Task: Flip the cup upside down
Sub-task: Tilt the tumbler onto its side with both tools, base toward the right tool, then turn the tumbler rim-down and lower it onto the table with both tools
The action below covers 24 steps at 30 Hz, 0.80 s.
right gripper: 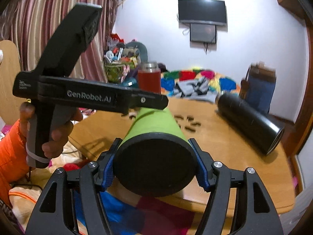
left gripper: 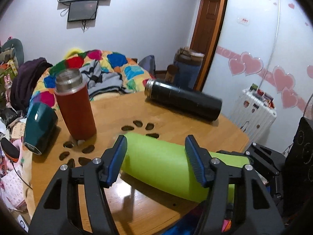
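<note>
A lime-green cup (left gripper: 162,164) lies on its side, held level over the near edge of the round wooden table (left gripper: 121,109). My right gripper (right gripper: 154,166) is shut on its black-capped end (right gripper: 154,166), fingers on both sides. My left gripper (left gripper: 156,156) is open, its blue-padded fingers (left gripper: 117,156) straddling the cup's middle without clamping it. In the right wrist view the left gripper's body (right gripper: 90,96) reaches over the green cup (right gripper: 154,121) from the left.
A red flask (left gripper: 75,105) stands upright at the table's left. A black flask (left gripper: 183,99) lies on its side at the back right. A teal object (left gripper: 39,125) sits at the left edge. A bed with a colourful quilt (left gripper: 109,66) lies behind.
</note>
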Motion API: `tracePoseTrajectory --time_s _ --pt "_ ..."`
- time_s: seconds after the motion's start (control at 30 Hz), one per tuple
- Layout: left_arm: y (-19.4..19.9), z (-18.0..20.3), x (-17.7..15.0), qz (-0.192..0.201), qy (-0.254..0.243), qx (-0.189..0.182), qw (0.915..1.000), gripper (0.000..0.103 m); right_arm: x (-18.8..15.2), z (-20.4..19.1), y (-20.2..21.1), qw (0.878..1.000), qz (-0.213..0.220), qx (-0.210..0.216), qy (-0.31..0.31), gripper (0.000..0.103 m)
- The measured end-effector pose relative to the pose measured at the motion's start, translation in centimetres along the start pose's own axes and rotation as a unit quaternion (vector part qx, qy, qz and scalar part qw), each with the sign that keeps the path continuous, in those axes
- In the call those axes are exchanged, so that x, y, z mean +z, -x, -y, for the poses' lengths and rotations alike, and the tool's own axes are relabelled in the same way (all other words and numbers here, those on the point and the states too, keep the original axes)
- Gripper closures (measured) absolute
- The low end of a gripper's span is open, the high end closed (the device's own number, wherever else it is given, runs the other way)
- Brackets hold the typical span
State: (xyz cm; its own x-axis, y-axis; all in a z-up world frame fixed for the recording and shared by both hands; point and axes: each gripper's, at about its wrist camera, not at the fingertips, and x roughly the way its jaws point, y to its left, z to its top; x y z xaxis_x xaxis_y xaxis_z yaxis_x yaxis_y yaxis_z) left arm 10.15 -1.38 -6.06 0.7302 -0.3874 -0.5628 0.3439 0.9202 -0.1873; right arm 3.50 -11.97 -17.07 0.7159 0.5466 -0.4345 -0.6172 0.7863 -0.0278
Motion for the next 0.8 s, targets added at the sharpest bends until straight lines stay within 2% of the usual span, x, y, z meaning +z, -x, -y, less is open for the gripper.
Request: tracePoseTrajectory --time_s 0.23,0.33,0.6,0.8 --pt "4.7 0.1 1.9 0.063 -0.002 -0.010 0.9980 0.042 3.1 -0.9 1.7 0.999 0.040 -0.010 0.016 0.040" --pt "6.2 -0.3 2.3 0.082 -0.002 -0.004 0.9966 0.042 4.3 -1.0 1.8 0.999 0.046 -0.012 0.016 0.040" --pt "7.7 -2.8 3.1 0.093 0.034 -0.030 0.9946 0.042 7.6 -0.8 1.0 0.999 0.046 -0.012 0.012 0.040" --pt "7.9 -2.4 4.9 0.092 0.016 -0.063 0.9936 0.042 10.0 -0.1 -1.4 0.999 0.036 -0.006 -0.003 0.040"
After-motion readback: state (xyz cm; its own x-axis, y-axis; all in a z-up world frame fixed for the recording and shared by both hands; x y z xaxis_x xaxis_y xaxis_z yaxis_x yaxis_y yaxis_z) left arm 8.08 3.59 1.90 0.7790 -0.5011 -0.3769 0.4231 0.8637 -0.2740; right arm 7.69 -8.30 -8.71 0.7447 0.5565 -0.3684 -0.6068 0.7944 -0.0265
